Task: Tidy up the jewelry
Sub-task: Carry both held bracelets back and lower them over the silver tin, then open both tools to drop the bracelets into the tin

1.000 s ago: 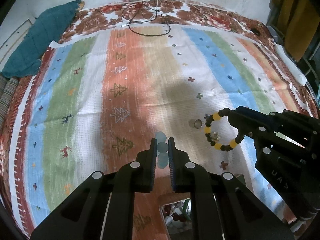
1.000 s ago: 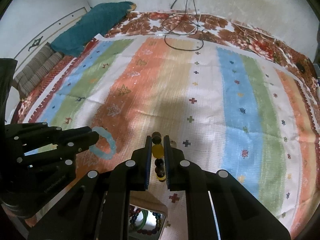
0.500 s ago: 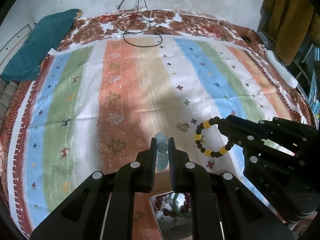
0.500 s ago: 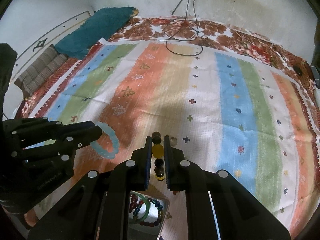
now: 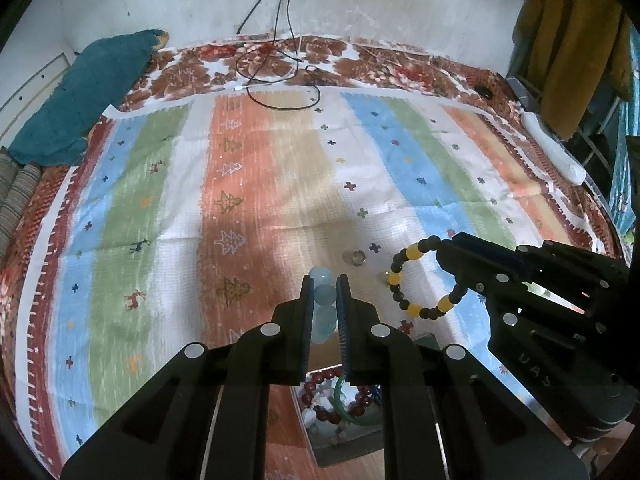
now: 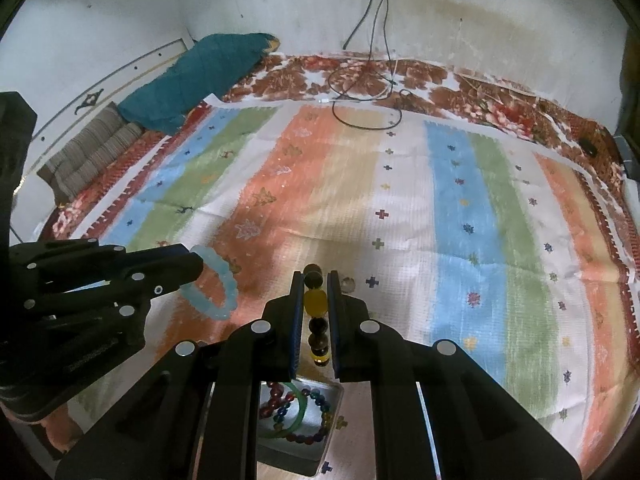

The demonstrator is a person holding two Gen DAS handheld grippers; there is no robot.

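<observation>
My left gripper [image 5: 323, 284] is shut on a pale blue bead bracelet [image 5: 323, 308], held in the air; the bracelet also shows in the right wrist view [image 6: 216, 284]. My right gripper [image 6: 314, 280] is shut on a brown-and-yellow bead bracelet [image 6: 316, 304], which hangs as a ring in the left wrist view [image 5: 404, 280]. Below both grippers sits a small open box [image 6: 316, 458] holding several bead bracelets and a green bangle [image 6: 298, 420]; it also shows in the left wrist view [image 5: 340, 452]. A small ring [image 5: 358, 257] lies on the striped cloth [image 5: 240, 200] just ahead.
A teal cloth [image 5: 80, 92] lies at the far left corner, on striped cushions [image 6: 88, 156]. Black and white cables [image 5: 280, 76] trail across the far edge from the wall. A yellow garment [image 5: 568, 48] hangs at the far right.
Both grippers have risen and pulled back with their bracelets; the box with bracelets has come further into view beneath them. Both stay shut.
</observation>
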